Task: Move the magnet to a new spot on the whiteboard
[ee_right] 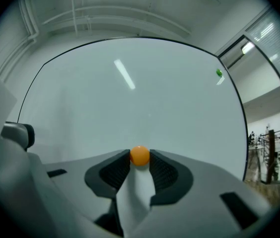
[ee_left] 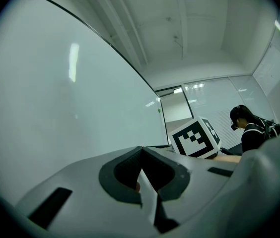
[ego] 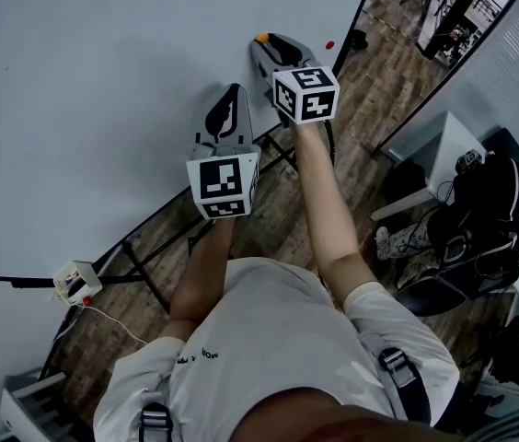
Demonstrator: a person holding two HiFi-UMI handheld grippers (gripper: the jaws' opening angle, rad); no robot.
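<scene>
2 grippers are in play, reported left to right.

Item 1: the whiteboard point(ego: 103, 109) fills the left of the head view, bare and glossy where I can see it.

Item 2: my left gripper point(ego: 231, 92) is held just off the board, its jaws pressed together with nothing between them. It takes no part in the grip.

Item 3: my right gripper point(ego: 267, 46) is level with its nose at the board, and its jaws are pinching the magnet point(ee_right: 140, 155). This is 1 small orange ball, caught at the very tips of the jaws. It sits at the board face, well in from the right edge. I cannot tell whether it is seated on the board or just lifted clear.

Item 4: 1 green dot point(ee_right: 219, 73) sits high on the board near that right edge.

Assessment of handling: I judge the magnet hard, light and smooth. Being round, it can roll or squirt out of a tip grip. The hold belongs across its widest part, 1 jaw on each side, which is about where the jaws sit now, though shallow. The pull of the board is likely to resist, then let go abruptly. The board face looks slick, so the magnet may skate on it.
</scene>
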